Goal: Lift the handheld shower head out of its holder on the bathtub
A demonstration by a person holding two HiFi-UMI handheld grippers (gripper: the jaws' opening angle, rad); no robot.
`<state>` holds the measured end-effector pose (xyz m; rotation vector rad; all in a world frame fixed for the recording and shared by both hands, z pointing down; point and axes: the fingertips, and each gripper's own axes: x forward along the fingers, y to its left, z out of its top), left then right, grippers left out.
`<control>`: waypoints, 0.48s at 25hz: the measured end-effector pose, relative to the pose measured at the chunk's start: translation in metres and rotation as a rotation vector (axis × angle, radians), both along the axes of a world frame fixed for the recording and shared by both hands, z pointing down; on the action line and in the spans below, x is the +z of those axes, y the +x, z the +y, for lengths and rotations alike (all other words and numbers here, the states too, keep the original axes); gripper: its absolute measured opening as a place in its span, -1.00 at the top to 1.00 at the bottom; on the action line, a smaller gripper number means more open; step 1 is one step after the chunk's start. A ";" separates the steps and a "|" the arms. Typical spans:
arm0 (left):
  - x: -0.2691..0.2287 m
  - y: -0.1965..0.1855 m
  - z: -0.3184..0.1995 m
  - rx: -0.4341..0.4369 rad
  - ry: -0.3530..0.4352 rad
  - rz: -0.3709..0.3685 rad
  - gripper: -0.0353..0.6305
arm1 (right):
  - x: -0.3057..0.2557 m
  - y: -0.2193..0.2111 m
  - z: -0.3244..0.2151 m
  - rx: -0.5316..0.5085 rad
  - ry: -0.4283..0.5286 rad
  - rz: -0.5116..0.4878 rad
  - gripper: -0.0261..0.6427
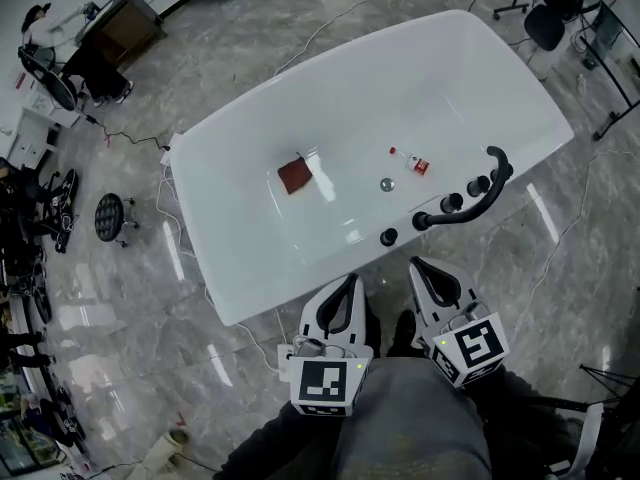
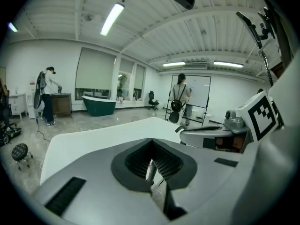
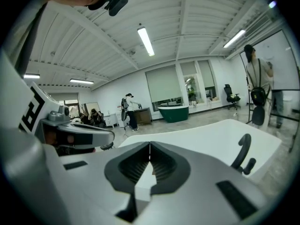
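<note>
Grey marble floor, white bathtub in front of us. Handheld shower head sits in its holder on the tub's near rim, toward the right corner. Our left gripper and right gripper hang short of that rim, jaws together, empty. We've done nothing yet: reach, grip and lift all remain.

The left claw and the right claw have pale grey shells. In both gripper views the jaws are lined with black ribbed pads. Each claw carries a white cube printed with black square markers, with a small green light at its edge. The person wears a grey top and dark sleeves.
</note>
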<state>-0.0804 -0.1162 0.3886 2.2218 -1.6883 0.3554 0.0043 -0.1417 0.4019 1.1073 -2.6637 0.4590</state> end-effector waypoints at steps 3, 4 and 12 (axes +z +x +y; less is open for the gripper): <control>-0.002 -0.011 -0.014 0.009 0.008 0.005 0.88 | -0.001 -0.013 -0.013 0.002 0.011 0.006 0.91; -0.004 -0.015 -0.019 0.013 0.015 0.005 0.88 | -0.003 -0.016 -0.018 0.005 0.018 0.008 0.91; -0.009 -0.043 -0.058 0.057 0.022 0.028 0.88 | -0.007 -0.042 -0.056 0.034 0.059 0.021 0.91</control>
